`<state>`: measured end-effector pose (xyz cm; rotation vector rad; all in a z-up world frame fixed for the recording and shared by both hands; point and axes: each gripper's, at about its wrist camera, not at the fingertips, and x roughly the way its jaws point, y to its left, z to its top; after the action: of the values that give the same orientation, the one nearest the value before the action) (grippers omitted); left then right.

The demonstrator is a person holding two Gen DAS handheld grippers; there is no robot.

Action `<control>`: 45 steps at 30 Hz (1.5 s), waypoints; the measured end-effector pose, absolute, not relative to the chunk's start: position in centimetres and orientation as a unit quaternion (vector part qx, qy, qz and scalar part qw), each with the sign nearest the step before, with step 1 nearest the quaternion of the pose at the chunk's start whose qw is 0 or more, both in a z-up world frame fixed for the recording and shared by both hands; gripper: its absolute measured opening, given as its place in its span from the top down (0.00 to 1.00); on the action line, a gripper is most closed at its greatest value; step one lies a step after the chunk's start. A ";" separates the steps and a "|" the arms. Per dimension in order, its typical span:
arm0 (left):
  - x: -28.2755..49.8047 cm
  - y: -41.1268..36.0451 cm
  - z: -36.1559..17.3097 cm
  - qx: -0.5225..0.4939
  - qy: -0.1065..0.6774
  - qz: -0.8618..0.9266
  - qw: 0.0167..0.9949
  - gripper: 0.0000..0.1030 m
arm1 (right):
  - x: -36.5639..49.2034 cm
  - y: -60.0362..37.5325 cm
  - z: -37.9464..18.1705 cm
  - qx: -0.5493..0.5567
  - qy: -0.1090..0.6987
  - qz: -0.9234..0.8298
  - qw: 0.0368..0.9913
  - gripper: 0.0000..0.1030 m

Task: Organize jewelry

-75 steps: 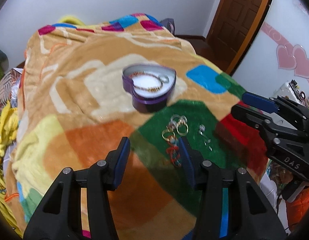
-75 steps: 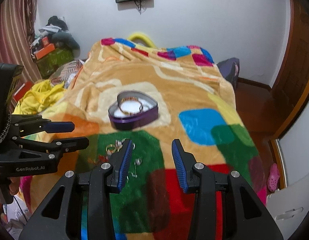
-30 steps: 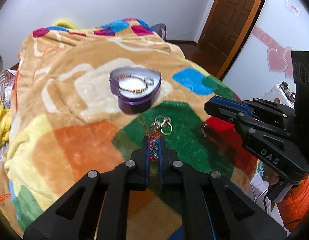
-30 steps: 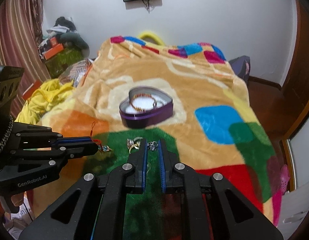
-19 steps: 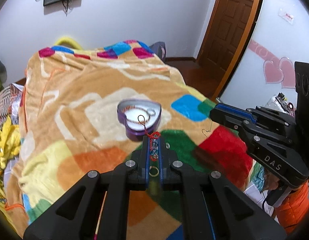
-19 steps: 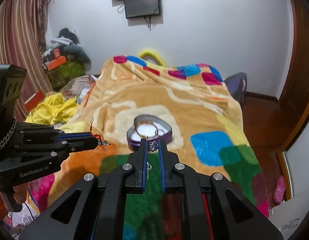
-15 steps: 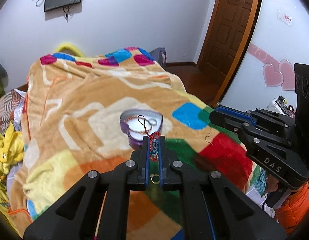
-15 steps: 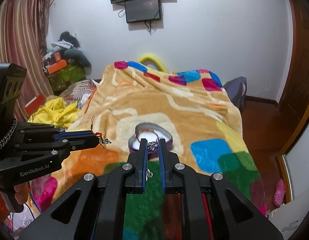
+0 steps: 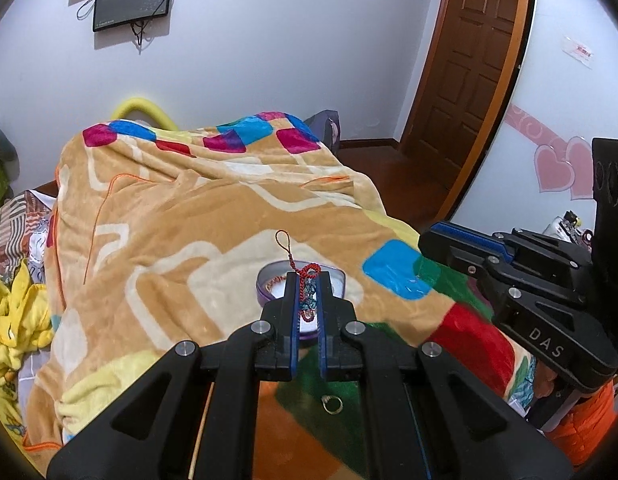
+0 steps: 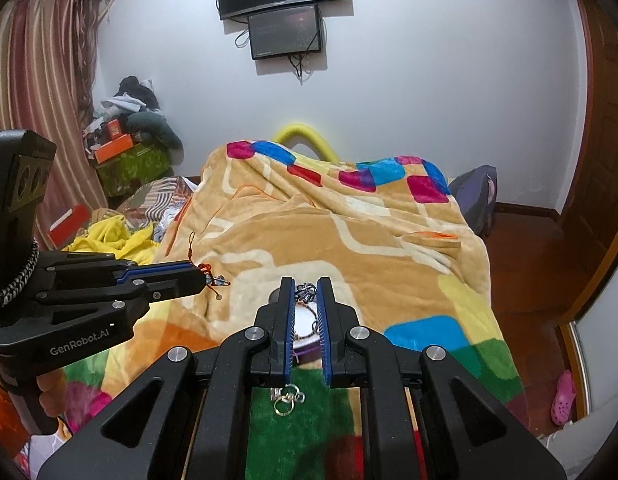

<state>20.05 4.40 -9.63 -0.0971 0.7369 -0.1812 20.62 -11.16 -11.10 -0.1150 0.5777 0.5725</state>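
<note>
The left gripper [image 9: 307, 280] had its jaws squeezed on a red cord charm [image 9: 305, 276] and the right gripper [image 10: 307, 290] pinched a small silver earring [image 10: 305, 292], both held just ahead of the purple heart box [image 9: 269, 280], likely for dropping in.

Both cameras are riding just behind their own fingers, raised above the near end of the bed and looking along the blanket [image 9: 189, 220] toward the far wall. The left one is angling rightward, taking in the door [image 9: 469, 80] at upper right. The right one is facing straighter. Both are sharing the blanket, the wall screen [image 10: 285, 32] and the purple tin [image 9: 265, 280].
</note>
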 end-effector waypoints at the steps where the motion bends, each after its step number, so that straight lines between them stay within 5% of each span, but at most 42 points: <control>1: 20.4 4.5 -9.7 -0.048 0.360 -0.088 0.927 0.94 | 20.9 -11.1 -11.2 -0.054 0.283 0.279 0.916 0.91; 32: 29.7 5.0 -17.7 -0.080 0.450 -0.110 0.883 0.94 | 27.6 -7.6 -19.5 -0.086 0.399 0.307 0.860 0.91; 45: 28.4 5.0 -16.6 -0.065 0.445 -0.104 0.887 0.94 | 27.8 -7.3 -20.0 -0.096 0.416 0.307 0.850 0.91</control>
<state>28.43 5.00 -16.62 -0.1361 0.9253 -0.2172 27.85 -7.27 -20.02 -0.2023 0.8766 0.6475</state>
